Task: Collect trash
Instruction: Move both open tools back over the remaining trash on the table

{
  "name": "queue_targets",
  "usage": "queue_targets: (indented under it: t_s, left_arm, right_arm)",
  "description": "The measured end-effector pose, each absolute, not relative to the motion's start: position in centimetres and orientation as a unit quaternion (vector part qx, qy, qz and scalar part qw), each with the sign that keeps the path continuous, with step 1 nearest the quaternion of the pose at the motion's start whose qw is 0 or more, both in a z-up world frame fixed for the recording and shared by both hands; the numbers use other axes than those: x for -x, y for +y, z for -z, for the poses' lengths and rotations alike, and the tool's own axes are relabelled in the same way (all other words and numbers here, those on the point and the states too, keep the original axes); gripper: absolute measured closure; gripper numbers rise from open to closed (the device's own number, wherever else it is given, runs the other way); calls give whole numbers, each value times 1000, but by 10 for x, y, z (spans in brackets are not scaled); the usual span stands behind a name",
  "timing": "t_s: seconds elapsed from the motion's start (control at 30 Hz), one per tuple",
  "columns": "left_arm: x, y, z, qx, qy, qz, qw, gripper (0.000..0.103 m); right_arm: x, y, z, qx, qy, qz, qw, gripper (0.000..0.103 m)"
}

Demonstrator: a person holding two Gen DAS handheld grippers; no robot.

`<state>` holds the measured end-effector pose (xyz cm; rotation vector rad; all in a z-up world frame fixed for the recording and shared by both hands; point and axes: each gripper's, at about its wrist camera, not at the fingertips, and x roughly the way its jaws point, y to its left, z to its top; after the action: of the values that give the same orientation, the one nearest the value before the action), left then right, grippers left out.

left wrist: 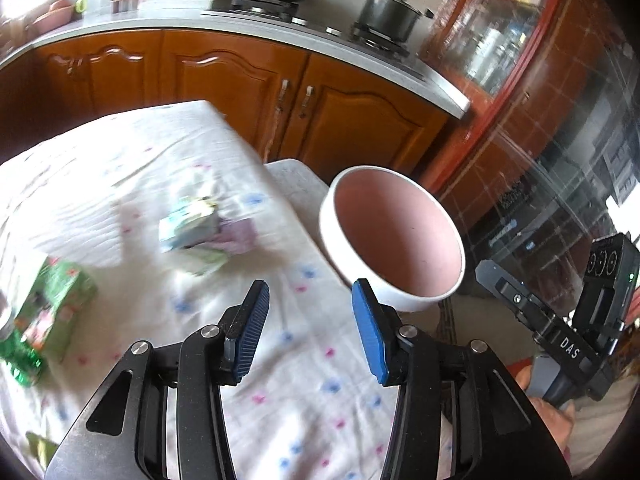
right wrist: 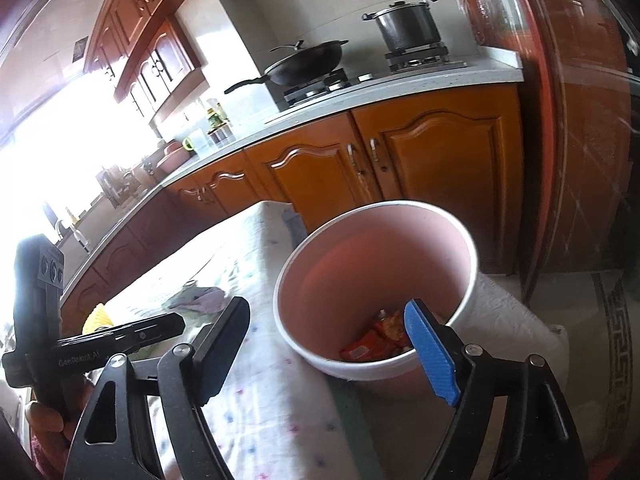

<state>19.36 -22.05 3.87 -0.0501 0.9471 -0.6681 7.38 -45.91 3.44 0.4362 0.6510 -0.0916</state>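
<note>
A white bin with a pink inside [left wrist: 394, 240] stands beside the table's right edge; it also shows in the right wrist view [right wrist: 376, 276], holding an orange-red wrapper [right wrist: 376, 344]. On the cloth-covered table [left wrist: 120, 160] lie a crumpled pile of wrappers [left wrist: 204, 228] and a green packet [left wrist: 52, 308]. My left gripper [left wrist: 310, 308] is open and empty above the cloth, left of the bin. My right gripper [right wrist: 328, 332] is open and empty, its blue finger over the bin's near rim. The left gripper [right wrist: 120, 336] shows at the left of the right wrist view.
Wooden kitchen cabinets [right wrist: 400, 160] with a stove, a wok [right wrist: 304, 64] and a pot [right wrist: 408, 28] stand behind the table. A white padded stool [right wrist: 512, 316] holds the bin. A yellow item [right wrist: 98, 316] lies on the table's far left. A red-framed glass door [left wrist: 540, 80] is right.
</note>
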Motion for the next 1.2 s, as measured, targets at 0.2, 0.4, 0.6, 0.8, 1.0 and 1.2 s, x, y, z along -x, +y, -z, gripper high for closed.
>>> queue_targets:
  t_s: [0.2,0.4,0.6,0.8,1.0,1.2]
  left_arm:
    - [-188,-181,-40,50,444,296,844,60]
    - [-184,-146,-41,77,440,275,851,60]
    - [-186,-112,-50,104,426,256,861,60]
    - [-193,-77,-61,126,403,228,877,42]
    - [-214,-47,-66,141,394,197,887,37]
    - [-250,-34,-56,143,420,171,880,37]
  right_arm:
    - [-76,-433,-32,-209,324,22,923,21]
    - [-84,-410,-32,-202,330,-2,922,21]
    - [-94,-388,-30,-195,335,-30,921,19]
    - [-105,-365,-30,-186,336,-52,922,8]
    - [-121,-346,-30,-172,339,-69,922,8]
    - [-140,-328,-32,-155,341,-84,923,8]
